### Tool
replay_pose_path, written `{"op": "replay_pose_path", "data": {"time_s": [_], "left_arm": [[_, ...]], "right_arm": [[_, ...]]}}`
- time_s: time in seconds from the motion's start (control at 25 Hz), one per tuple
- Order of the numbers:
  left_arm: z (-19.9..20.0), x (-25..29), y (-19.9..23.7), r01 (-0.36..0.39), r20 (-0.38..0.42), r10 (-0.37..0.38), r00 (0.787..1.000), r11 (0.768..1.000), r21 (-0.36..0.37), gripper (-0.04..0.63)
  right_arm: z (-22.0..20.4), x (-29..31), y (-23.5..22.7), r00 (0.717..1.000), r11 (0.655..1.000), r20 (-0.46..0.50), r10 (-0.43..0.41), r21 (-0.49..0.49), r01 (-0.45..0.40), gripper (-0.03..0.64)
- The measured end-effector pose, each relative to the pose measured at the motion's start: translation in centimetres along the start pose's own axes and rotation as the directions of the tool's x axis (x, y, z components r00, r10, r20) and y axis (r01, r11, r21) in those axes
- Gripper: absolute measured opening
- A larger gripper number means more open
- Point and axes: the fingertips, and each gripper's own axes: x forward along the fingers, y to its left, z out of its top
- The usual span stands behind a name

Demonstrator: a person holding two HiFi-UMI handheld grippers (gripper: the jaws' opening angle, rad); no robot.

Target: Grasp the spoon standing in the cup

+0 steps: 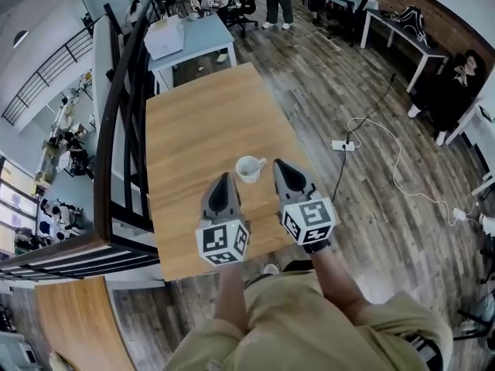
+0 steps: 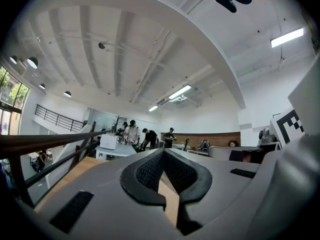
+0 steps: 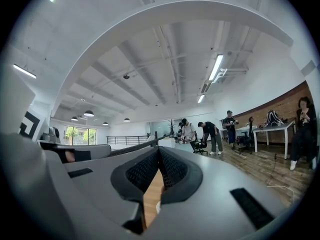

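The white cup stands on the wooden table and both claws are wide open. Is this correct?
No: the left claw and right claw are both shut, as each gripper view shows. The white cup does stand on the wooden table.

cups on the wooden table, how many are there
1. The white cup stands on the table, just ahead of the left gripper and right gripper, between their tips. The table under the grippers is hidden.

Left tongs (image 2: 163, 151), tips together, over wooden table (image 2: 70, 173), people (image 2: 132, 134) beyond
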Motion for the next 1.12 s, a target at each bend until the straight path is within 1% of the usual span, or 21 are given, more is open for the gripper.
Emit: {"op": "replay_pose_path", "data": {"time_s": [0.12, 0.24, 0.36, 0.44, 0.64, 0.8, 0.96, 1.12], "left_arm": [[-1.8, 1.4, 1.4, 0.002, -0.037, -0.003, 0.999, 1.0, -0.022, 0.002], [-3.5, 2.8, 2.1, 0.006, -0.069, -0.009, 0.998, 0.999, -0.036, 0.002], [-5.3, 4.3, 2.5, 0.009, -0.103, -0.013, 0.995, 0.999, -0.04, 0.002], [-6.9, 5.2, 2.8, 0.012, -0.126, -0.018, 0.992, 0.999, -0.048, 0.002], [-10.5, 8.0, 3.4, 0.016, -0.183, -0.025, 0.983, 0.998, -0.053, 0.002], [-12.8, 9.7, 3.8, 0.0, -0.225, -0.016, 0.974, 0.997, -0.071, 0.002], [-14.5, 11.6, 4.7, -0.013, -0.257, -0.008, 0.966, 0.997, -0.081, 0.002], [-16.1, 12.5, 5.7, -0.04, -0.285, 0.012, 0.958, 0.995, -0.093, 0.002]], "right_arm": [[-2.0, 1.8, -0.7, 0.997, 0.999, -0.068, -0.04, -0.023, 0.038, 0.014], [-4.0, 3.2, -1.9, 0.991, 0.998, -0.115, -0.067, -0.013, 0.066, 0.014], [-6.6, 4.6, -3.0, 0.983, 0.997, -0.166, -0.072, 0.011, 0.074, 0.014], [-8.8, 5.5, -3.3, 0.975, 0.998, -0.213, -0.06, 0.015, 0.065, 0.014], [-14.4, 7.8, -4.3, 0.947, 0.997, -0.319, -0.03, 0.053, 0.049, 0.014], [-18.6, 9.0, -4.8, 0.914, 0.997, -0.406, -0.004, 0.067, 0.034, 0.015], [-21.8, 10.5, -5.6, 0.886, 0.993, -0.463, 0.015, 0.114, 0.043, 0.015], [-24.6, 11.6, -5.5, 0.859, 0.988, -0.509, 0.05, 0.151, 0.032, 0.015]]}}
